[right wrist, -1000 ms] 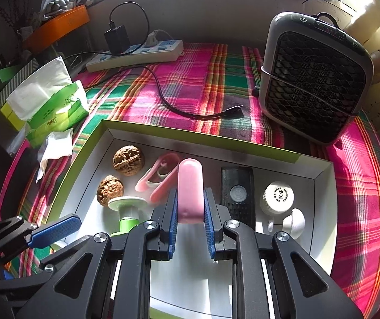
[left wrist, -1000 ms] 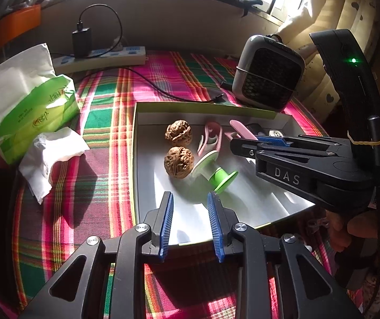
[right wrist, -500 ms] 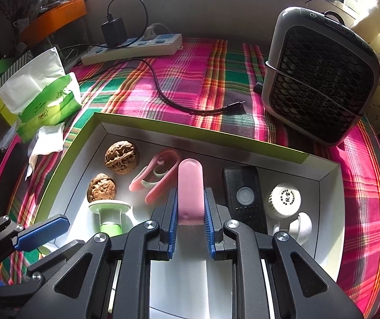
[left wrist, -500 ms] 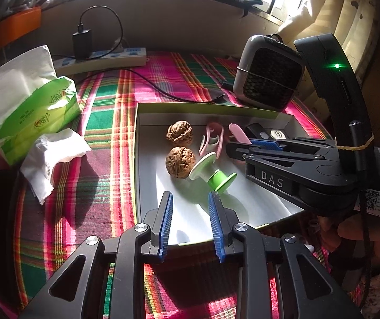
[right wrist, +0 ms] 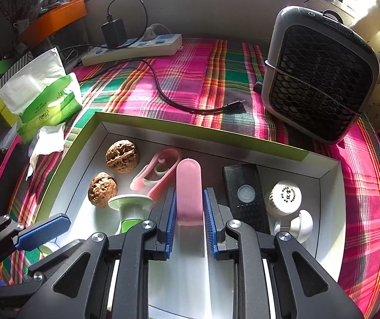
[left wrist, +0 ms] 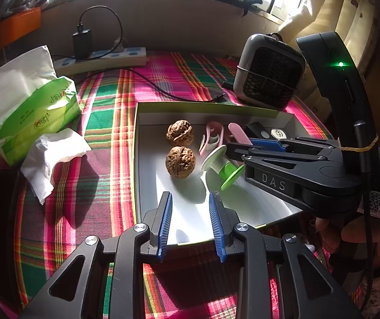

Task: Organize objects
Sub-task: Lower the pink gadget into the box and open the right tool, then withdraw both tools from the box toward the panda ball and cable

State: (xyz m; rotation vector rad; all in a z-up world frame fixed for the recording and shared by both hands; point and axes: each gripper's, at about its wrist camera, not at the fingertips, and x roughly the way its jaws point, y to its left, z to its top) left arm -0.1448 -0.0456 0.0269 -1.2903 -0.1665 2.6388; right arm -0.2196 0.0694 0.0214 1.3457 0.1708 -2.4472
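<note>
A shallow white box with a green rim (right wrist: pixel 190 130) lies on the plaid cloth. It holds two walnuts (right wrist: pixel 122 156) (right wrist: pixel 102 190), a pink clip (right wrist: pixel 158 175), a green and white spool (right wrist: pixel 130 207), a black remote (right wrist: pixel 244 194) and a white round cap (right wrist: pixel 284 196). A pink flat stick (right wrist: pixel 189 183) rests on the box floor between the pads of my right gripper (right wrist: pixel 190 191). Those jaws are opening, and thin gaps show on both sides of the stick. My left gripper (left wrist: pixel 189 196) hovers over the box's near edge, opening slightly with nothing between its fingers, just short of the nearer walnut (left wrist: pixel 180 161).
A grey desk fan (right wrist: pixel 320 74) stands behind the box at the right. A power strip (right wrist: pixel 134 49) with a charger and a loose black cable (right wrist: pixel 179 103) lies at the back. A green tissue pack (right wrist: pixel 43 98) and a crumpled tissue (left wrist: pixel 54 156) sit left of the box.
The right gripper's pads have parted from the pink stick, which they pinched before. The left jaws stand a little wider. Neither hand has shifted.
</note>
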